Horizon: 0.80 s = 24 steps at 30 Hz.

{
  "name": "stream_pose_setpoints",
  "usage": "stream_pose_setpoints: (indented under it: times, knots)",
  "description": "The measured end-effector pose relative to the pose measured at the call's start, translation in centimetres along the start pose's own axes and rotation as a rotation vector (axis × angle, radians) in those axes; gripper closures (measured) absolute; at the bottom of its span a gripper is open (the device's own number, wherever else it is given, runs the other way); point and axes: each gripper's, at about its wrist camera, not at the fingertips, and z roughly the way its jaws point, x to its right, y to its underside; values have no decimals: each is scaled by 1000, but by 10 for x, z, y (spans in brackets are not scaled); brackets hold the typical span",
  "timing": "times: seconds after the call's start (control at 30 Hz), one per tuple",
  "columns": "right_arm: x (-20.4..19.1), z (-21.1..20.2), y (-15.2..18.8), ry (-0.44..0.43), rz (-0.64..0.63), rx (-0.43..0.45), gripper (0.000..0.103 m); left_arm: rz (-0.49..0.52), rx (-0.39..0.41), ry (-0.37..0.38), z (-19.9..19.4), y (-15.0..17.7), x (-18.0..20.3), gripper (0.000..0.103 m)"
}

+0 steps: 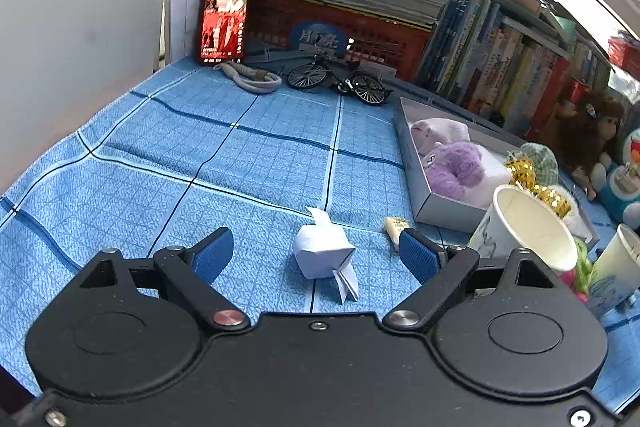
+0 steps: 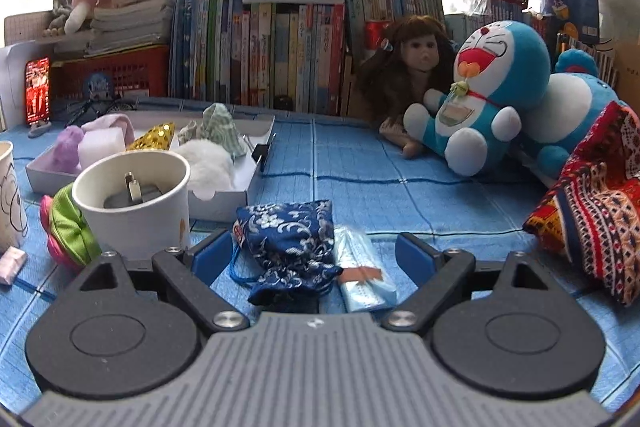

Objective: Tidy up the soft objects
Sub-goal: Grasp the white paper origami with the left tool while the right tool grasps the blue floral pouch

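Observation:
My left gripper (image 1: 316, 253) is open and empty, its blue pads either side of a white folded paper piece (image 1: 324, 251) on the blue cloth. A white tray (image 1: 440, 209) at right holds a purple plush (image 1: 456, 167), a pink plush (image 1: 438, 131) and other soft items. My right gripper (image 2: 314, 253) is open over a dark blue patterned pouch (image 2: 290, 239) and a light blue face mask (image 2: 364, 275). The tray (image 2: 224, 201) shows at left in the right wrist view, with white fluff (image 2: 210, 157) and a gold sequin piece (image 2: 156, 137).
Paper cups (image 1: 528, 227) (image 2: 136, 203) stand beside the tray. A green and pink soft item (image 2: 68, 231) lies by the cup. A Doraemon plush (image 2: 480, 99), a doll (image 2: 408, 71), a patterned cloth (image 2: 596, 207), books, a phone (image 1: 224, 19) and a toy bicycle (image 1: 340, 79) line the back.

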Motion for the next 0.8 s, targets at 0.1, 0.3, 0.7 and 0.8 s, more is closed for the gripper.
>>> stream_pose_setpoints:
  times: [0.1,0.3,0.7,0.8]
  knots:
    - [-3,5,3,0,-13,1,10,49,14,-13,1,7,8,17]
    - [-4,17,5,-23,-3,-3,12,20,-58,26,17,11,12,32]
    - [-9,34,8,-23,-28,-39,14,8,-81,18,31,11,18,55]
    - [-11,36,9,-25,-31,-45,15,10,-80,12,31,12,18,59]
